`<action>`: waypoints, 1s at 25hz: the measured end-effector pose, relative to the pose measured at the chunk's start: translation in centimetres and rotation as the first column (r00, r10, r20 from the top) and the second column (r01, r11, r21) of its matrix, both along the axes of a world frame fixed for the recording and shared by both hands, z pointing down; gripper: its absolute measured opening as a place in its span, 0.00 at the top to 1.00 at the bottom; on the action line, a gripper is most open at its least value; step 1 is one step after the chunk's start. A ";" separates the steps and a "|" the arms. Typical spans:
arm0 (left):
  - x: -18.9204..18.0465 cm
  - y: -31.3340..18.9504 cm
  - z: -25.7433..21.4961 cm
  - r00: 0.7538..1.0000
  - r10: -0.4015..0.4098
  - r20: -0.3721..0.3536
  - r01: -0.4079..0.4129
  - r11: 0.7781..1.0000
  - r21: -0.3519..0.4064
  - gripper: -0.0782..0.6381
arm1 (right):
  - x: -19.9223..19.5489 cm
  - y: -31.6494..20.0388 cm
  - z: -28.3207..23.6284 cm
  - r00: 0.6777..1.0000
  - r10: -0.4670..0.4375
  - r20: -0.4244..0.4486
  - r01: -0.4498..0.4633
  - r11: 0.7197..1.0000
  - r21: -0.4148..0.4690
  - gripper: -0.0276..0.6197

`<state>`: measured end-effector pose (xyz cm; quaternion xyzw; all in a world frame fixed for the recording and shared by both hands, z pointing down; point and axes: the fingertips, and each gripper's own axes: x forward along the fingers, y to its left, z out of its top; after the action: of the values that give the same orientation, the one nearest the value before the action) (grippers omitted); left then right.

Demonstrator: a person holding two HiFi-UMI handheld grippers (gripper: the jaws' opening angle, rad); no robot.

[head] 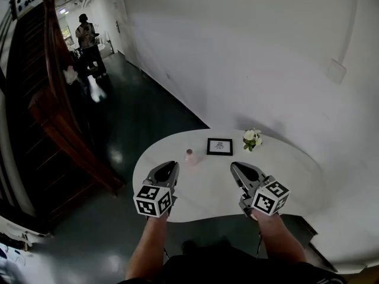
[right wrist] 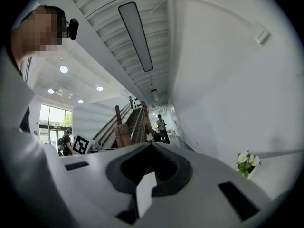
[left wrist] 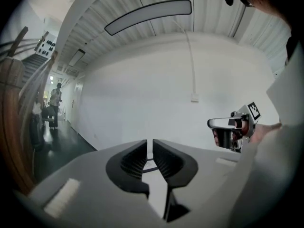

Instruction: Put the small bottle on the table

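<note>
The small pale pink bottle [head: 190, 155] stands upright on the white oval table [head: 296, 176], left of a black picture frame [head: 219, 147]. My left gripper [head: 169, 169] hovers just short of the bottle and a little to its left. In the left gripper view its jaws [left wrist: 150, 146] stand a narrow slit apart with nothing between them. My right gripper [head: 238, 169] hangs over the table to the right of the bottle, shut and empty [right wrist: 152, 145]; it also shows side-on [left wrist: 213, 126]. Neither gripper view shows the bottle.
A small bunch of white flowers [head: 252, 138] [right wrist: 248, 163] sits at the table's back edge by the white wall. A wooden staircase [head: 53, 111] runs along the left over dark floor. A person [head: 89, 40] stands far down the corridor.
</note>
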<state>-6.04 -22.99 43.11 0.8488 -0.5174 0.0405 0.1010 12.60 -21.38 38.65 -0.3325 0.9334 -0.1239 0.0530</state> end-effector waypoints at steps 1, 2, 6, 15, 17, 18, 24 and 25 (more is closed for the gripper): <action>0.1 0.2 0.4 1.000 -0.008 0.001 0.008 1.000 -0.005 0.83 | 0.0 0.2 0.3 1.000 -0.005 -0.019 0.005 1.000 0.000 0.95; 0.1 0.2 0.8 1.000 -0.017 -0.002 0.017 1.000 -0.008 0.84 | 0.1 0.3 0.7 0.999 -0.008 -0.034 0.008 1.000 -0.003 0.95; 0.1 0.1 1.6 0.999 -0.034 0.005 0.034 0.999 -0.016 0.85 | 0.7 0.1 1.8 0.998 -0.002 -0.070 0.001 1.000 -0.015 0.95; 0.3 -0.5 1.7 0.998 -0.041 0.052 0.042 0.999 -0.009 0.85 | 0.6 0.0 2.7 0.988 -0.004 -0.157 0.005 1.000 0.005 0.95; 0.8 -0.5 1.5 0.998 -0.011 0.058 0.011 1.000 0.004 0.85 | 0.8 0.0 2.8 0.987 0.004 -0.162 -0.002 1.000 0.009 0.95; 1.3 -0.4 1.3 0.998 0.018 0.060 -0.019 1.000 0.015 0.85 | 1.0 -0.1 2.8 0.986 0.009 -0.167 -0.007 1.000 0.012 0.95; 2.7 0.9 -0.5 0.987 0.153 0.049 -0.156 0.985 0.077 0.85 | 2.0 -0.3 2.6 0.984 0.034 -0.176 -0.030 0.999 0.025 0.95; 2.4 0.9 -0.8 0.989 0.142 0.046 -0.145 0.986 0.080 0.88 | 2.1 -0.3 2.5 0.984 0.037 -0.173 -0.033 0.999 0.027 0.95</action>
<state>-3.64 -22.11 42.31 0.8863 -0.4582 0.0429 0.0521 14.70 -21.68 41.18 -0.3579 0.9299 -0.0821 -0.0224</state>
